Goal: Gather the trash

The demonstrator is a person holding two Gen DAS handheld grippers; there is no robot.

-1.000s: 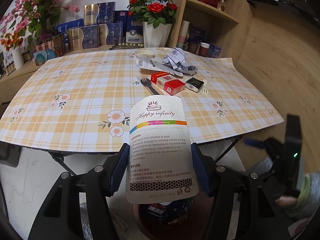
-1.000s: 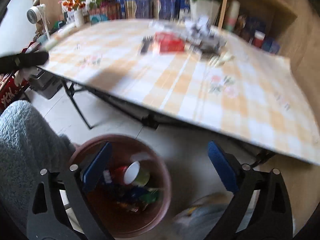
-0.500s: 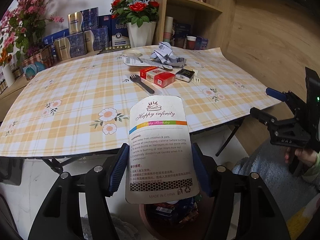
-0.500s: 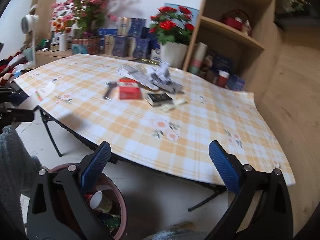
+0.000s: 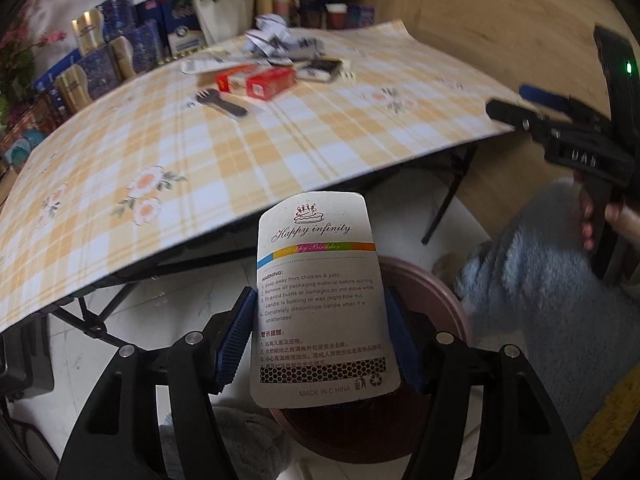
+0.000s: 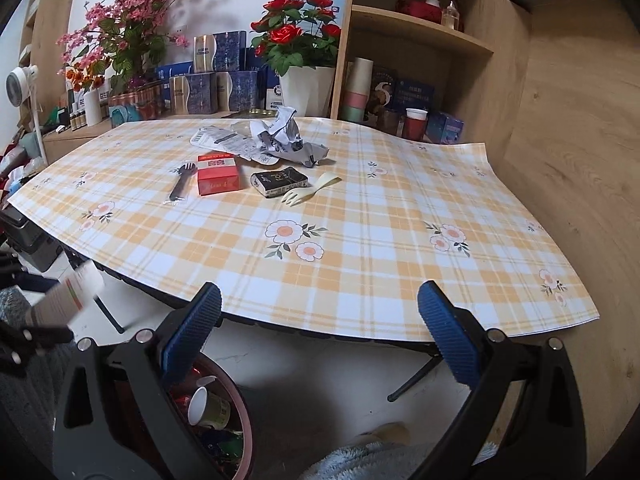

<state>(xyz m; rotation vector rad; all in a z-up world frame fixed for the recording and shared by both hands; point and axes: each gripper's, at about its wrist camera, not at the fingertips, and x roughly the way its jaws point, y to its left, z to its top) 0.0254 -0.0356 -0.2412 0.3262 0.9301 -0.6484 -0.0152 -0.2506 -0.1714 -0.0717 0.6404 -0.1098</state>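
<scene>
Since the candle card [image 5: 320,304] is light, stiffish and bendable, the left hand-held gripper [image 5: 320,336] pinches its side edges, while the right hand-held gripper [image 6: 316,330] gapes empty.

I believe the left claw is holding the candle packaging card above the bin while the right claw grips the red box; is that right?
Not quite: the right claw is open and empty, as the right wrist view shows; the red box lies on the table. The left claw does hold the card above the bin.

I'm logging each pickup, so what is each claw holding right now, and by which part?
The left claw holds the candle packaging card by its two long side edges, lower half. The right claw holds nothing.
</scene>
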